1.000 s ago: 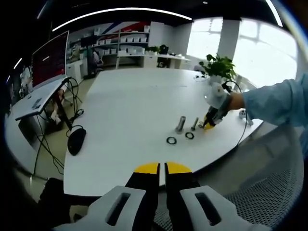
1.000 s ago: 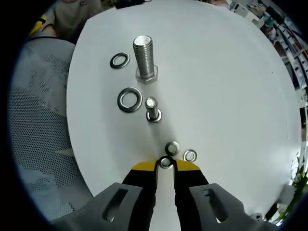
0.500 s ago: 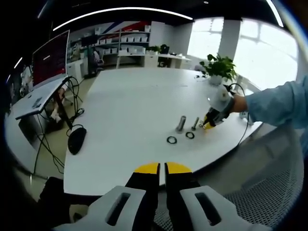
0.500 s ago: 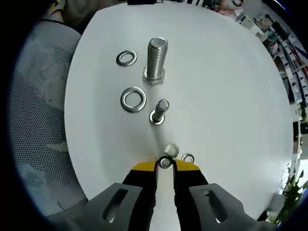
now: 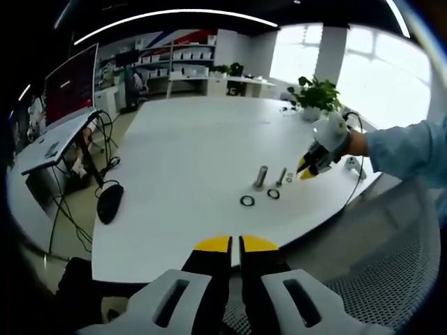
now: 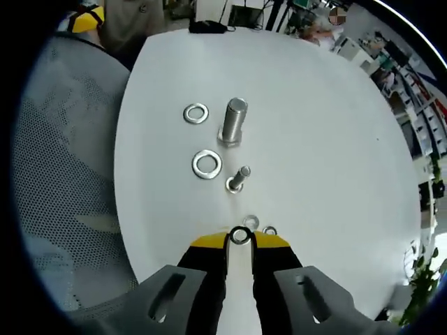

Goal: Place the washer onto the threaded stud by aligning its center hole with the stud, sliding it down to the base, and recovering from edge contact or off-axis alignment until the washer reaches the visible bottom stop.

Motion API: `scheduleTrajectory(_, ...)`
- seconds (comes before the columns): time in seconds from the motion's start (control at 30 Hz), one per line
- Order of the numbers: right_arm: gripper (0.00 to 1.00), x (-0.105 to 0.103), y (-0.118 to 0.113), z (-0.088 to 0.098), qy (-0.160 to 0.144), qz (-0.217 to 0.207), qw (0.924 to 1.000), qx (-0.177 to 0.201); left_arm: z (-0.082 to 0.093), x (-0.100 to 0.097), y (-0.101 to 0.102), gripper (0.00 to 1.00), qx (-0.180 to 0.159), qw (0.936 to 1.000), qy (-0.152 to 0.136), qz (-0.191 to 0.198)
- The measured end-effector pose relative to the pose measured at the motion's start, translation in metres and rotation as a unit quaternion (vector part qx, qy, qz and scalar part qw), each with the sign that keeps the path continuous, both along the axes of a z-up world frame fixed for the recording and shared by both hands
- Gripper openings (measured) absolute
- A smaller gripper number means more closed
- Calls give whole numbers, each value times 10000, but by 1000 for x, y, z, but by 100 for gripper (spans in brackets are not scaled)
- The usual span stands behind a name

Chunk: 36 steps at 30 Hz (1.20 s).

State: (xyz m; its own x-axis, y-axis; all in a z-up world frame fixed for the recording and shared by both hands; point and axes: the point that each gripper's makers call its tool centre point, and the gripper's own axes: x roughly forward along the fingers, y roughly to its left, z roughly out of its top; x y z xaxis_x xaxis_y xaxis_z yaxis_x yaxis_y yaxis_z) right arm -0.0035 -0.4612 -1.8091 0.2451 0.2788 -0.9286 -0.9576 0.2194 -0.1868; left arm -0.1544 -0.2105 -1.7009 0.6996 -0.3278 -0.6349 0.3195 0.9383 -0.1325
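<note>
The right tool pinches a small washer short of the small stud; aligning and sliding down remain; left tool pressed together.

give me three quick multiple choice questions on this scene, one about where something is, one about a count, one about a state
1. Where does the small washer sit?
A. between the right gripper's yellow tips
B. on top of the large bolt
C. on the mesh chair

2. How many bolts stand upright on the white table?
A. one
B. two
C. four

3. What state is the left gripper in?
A. shut on a bolt
B. wide open
C. shut, holding nothing

Answers: 1 A, the right gripper pinches the ring at its tips. 2 B, the large bolt and the small bolt both stand head down. 3 C, its tips meet with nothing between them.
</note>
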Motion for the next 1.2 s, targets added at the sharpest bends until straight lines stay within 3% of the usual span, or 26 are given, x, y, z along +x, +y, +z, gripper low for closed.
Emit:
scheduleTrajectory(0.13,14,-1,8,12,-56,-44,9996,270,3,1,0,2,-22,9999,-107,11)
scheduleTrajectory(0.33,14,1,17,28,-245,34,9986,464,2,0,-1,2,-13,10000,-56,-30)
scheduleTrajectory(0.43,14,3,25,39,-264,-68,9968,752,1,-1,-2,2,-9,10000,-21,-62)
scheduleTrajectory(0.63,14,7,36,46,-459,48,9945,939,2,-1,-2,2,-22,10000,-61,-68)
scheduleTrajectory(0.9,14,3,45,44,-573,489,9935,856,3,1,-2,2,-48,9999,-126,-66)
scheduleTrajectory(1.2,14,5,45,37,-548,545,9945,710,4,2,-2,2,-63,9998,-159,-52)
